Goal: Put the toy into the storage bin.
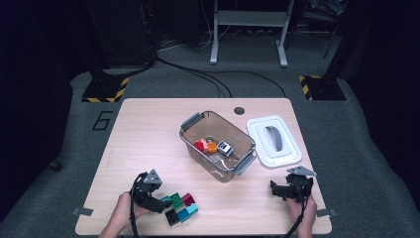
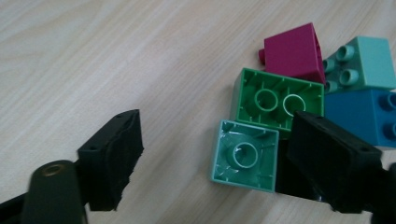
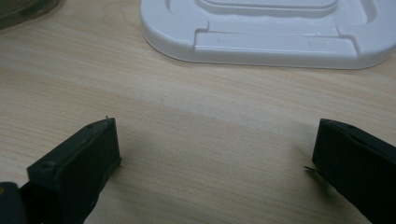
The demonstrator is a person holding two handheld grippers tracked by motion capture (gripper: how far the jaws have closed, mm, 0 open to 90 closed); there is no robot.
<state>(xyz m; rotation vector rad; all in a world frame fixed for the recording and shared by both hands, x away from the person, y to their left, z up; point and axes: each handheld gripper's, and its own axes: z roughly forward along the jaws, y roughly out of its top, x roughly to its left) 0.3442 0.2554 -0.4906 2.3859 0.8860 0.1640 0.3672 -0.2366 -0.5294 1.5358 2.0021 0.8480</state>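
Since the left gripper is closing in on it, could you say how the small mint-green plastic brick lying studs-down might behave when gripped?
The mint-green plastic brick looks rigid and hollow, so probably light. Its glossy flat walls may slip slightly. Its boxy shape should not roll, though a push could nudge the touching green brick.

A mint brick lies upside down on the worktop, hollow side up. It touches an upturned green brick; magenta, pale teal and blue bricks cluster just beyond.

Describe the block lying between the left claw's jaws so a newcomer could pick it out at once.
On the wooden table, find the cluster of plastic building blocks at the near edge by the left claw. The pale mint-green square block lies nearest that claw, hollow underside up, showing one round tube; the neighbouring green block shows two.
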